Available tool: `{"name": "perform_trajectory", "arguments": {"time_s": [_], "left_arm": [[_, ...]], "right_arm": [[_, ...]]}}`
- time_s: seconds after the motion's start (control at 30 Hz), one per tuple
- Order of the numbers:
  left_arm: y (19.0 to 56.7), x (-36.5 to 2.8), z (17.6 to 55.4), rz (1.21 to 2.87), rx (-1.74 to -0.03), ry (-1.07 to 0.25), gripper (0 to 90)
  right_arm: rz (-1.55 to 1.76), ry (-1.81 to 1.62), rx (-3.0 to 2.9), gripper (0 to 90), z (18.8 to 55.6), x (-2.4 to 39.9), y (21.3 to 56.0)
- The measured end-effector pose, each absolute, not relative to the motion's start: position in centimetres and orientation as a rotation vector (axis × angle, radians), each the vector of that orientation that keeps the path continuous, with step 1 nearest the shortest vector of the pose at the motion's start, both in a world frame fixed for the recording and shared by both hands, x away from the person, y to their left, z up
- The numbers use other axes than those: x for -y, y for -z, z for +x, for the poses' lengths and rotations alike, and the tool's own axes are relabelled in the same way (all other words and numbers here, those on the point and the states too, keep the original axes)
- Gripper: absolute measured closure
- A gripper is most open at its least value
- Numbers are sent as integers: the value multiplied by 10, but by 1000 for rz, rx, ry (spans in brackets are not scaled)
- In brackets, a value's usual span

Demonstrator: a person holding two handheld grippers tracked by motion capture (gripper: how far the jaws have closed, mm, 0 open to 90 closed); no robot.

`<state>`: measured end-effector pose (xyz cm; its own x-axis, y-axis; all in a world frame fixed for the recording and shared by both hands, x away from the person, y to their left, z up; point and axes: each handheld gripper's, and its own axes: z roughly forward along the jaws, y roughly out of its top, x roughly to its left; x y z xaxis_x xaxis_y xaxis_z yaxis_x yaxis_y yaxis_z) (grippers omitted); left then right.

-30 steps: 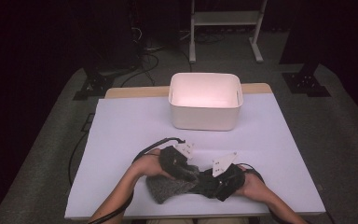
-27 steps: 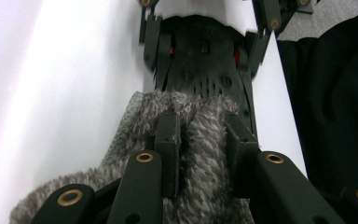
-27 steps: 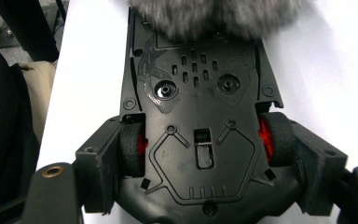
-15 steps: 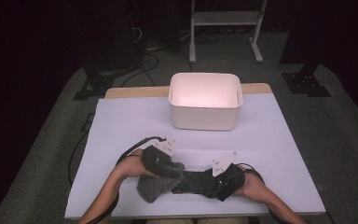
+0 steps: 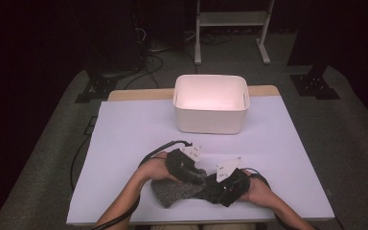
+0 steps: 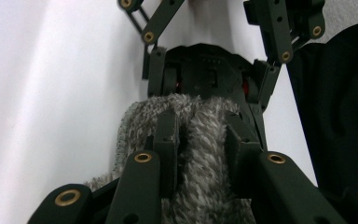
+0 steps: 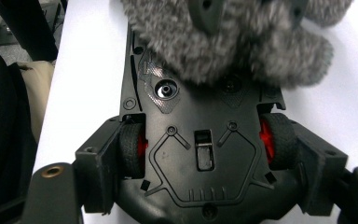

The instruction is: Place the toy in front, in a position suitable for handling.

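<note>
While the right tongs (image 7: 205, 154) clamp what seems a toy car (image 7: 200, 177) by its wheels, the left tongs (image 6: 200, 140) pinch its grey fuzzy cover (image 6: 205, 154), lying leftward along the worktop (image 5: 134, 134).

Dim lab or recording studio, white-covered table (image 5: 124, 143) under a spotlight, black stand feet (image 5: 96, 88), floor cables (image 5: 146, 52), metal rack (image 5: 230, 21)

Both tongs are black: the left tongs (image 5: 199, 178) and right tongs (image 5: 215, 188) each carry a grey three-cornered plate and a trailing black cable, with brass-ringed screws along their linkages. Forearms are bare.
</note>
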<state>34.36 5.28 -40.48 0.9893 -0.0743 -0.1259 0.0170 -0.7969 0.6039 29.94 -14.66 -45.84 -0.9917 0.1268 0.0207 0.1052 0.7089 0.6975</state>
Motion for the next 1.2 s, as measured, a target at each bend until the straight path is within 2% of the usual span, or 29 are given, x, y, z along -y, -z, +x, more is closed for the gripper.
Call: {"name": "perform_trajectory", "arguments": {"time_s": [0.5, 0.83, 1.2], "left_arm": [[407, -86, 331, 2446, -24, 202, 703], [405, -114, 330, 2453, -97, 163, 695], [406, -111, 341, 2420, -126, 165, 699]], "right_arm": [[192, -1170, -2875, 230, 299, 147, 459], [197, -1167, -2875, 230, 299, 146, 459], [207, -1170, -2881, 230, 300, 146, 458]]}}
